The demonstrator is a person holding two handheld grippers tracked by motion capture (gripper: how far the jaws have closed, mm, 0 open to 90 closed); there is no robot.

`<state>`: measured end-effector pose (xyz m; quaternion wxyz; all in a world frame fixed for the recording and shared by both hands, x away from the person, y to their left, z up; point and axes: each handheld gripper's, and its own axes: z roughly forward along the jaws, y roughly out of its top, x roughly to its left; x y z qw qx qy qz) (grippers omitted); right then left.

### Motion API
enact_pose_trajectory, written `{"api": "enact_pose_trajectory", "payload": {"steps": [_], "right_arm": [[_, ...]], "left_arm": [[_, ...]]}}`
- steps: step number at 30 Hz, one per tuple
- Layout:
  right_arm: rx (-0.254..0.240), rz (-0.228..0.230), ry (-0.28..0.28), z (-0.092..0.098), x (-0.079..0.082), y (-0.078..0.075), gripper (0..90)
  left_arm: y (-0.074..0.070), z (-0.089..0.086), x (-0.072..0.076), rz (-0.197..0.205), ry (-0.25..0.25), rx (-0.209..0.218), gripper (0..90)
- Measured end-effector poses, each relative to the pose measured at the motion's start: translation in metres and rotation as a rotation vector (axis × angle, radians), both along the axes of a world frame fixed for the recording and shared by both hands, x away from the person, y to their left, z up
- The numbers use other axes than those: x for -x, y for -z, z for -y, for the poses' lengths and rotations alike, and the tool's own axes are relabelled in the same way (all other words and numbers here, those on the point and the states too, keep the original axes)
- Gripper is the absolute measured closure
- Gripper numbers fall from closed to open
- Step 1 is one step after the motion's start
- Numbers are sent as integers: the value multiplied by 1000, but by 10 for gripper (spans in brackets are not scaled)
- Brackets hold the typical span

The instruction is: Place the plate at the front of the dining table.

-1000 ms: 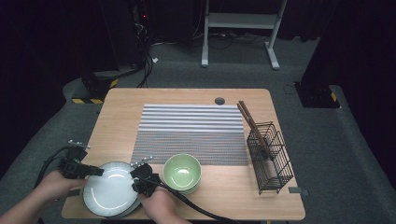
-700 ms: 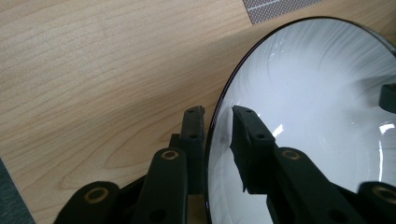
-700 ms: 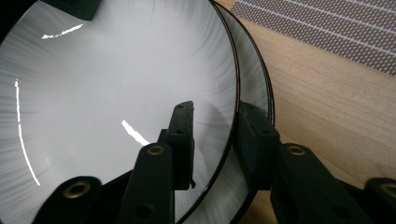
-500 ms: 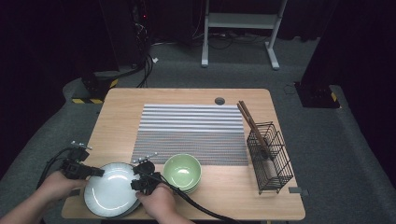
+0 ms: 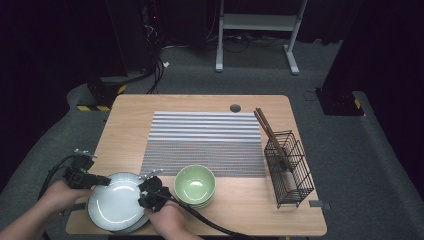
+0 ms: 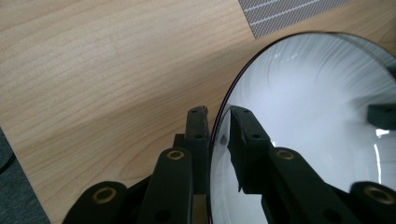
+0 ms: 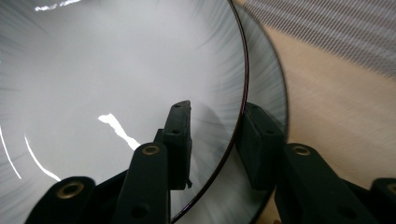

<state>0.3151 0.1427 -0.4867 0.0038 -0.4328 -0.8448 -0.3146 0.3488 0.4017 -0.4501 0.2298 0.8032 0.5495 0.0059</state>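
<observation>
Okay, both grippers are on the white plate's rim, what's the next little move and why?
Probably close the right gripper a touch more. Its jaws have just been opening and stand astride the plate rim with a gap showing. The left gripper has just been closing and looks pinched on the opposite rim. With both firm, a level lift looks safe.

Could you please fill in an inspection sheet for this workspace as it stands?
Surface: wooden table with a striped mat in the middle.
Job's things: white plate at the near left, seemingly on another plate.
Clutter: green bowl; wire basket holding chopsticks.
Grippers: left gripper astride the plate's left rim, jaws just closing, apparently clamped; right gripper astride the right rim, gaps at both pads.
Cables: black cable trailing off the near edge.
Surroundings: dark room, grey floor, white stand.
</observation>
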Motion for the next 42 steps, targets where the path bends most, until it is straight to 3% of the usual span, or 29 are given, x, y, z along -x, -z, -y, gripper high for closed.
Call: {"api": "enact_pose_trajectory", "payload": {"steps": [5,7,8,20,26,30,33,42], "right_arm": [[-28,-36,5,1,-5,3,694],[-59,-68,35,2,-10,4,696],[-60,-73,35,2,-11,4,690],[-87,-103,53,1,-15,5,677],[-76,-150,72,-1,-19,2,666],[-99,-177,73,1,-21,4,664],[-110,-183,72,1,-21,4,659],[-131,-161,89,1,-18,7,681]], "left_arm": [[0,-1,0,-11,5,5,779],[1,2,2,-6,-26,17,779],[2,-1,1,-1,6,-2,779],[3,-1,0,-11,3,7,768],[5,-1,0,-16,-6,16,761],[6,0,-1,-27,-12,20,752],[7,-1,-1,-39,-21,35,740],[7,-3,1,-24,-10,38,758]]}}
